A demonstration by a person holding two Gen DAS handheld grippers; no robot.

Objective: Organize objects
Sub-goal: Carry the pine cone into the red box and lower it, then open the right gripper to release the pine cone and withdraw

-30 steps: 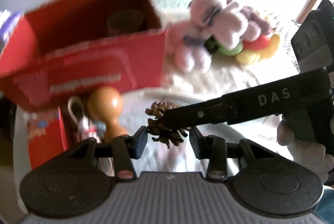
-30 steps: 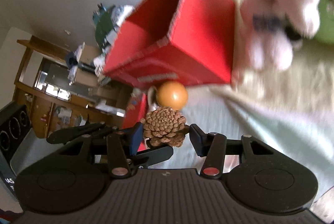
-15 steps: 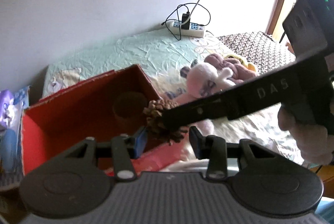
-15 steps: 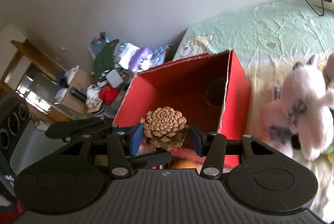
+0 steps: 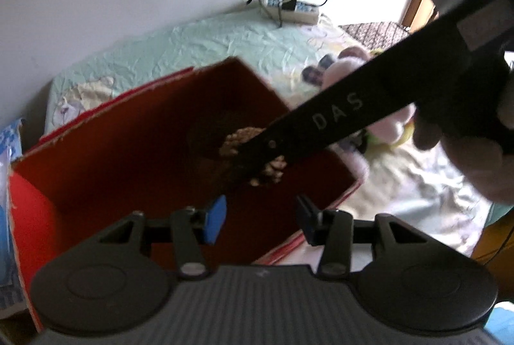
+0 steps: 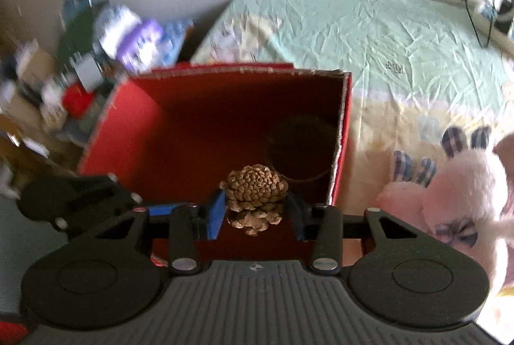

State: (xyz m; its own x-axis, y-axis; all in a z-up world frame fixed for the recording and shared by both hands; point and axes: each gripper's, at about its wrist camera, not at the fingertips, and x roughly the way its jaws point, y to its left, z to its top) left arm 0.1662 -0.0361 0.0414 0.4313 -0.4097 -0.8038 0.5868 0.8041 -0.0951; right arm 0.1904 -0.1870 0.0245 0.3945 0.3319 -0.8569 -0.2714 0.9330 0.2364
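Two grippers hang over the open red box. The right gripper has the pine cone between its pads, which touch it on both sides, and its jaws are closing in on it. The left gripper holds nothing; its jaws are partly apart and opening, with only the box floor showing between them.

A second ago the box was off to the side and the cone hung over the sheet, next to an orange ball. Now the cone is above the inside of the box.

The box sits on a bed with a pale green sheet. A pink plush bunny lies just beside the box. A power strip rests by the white wall.
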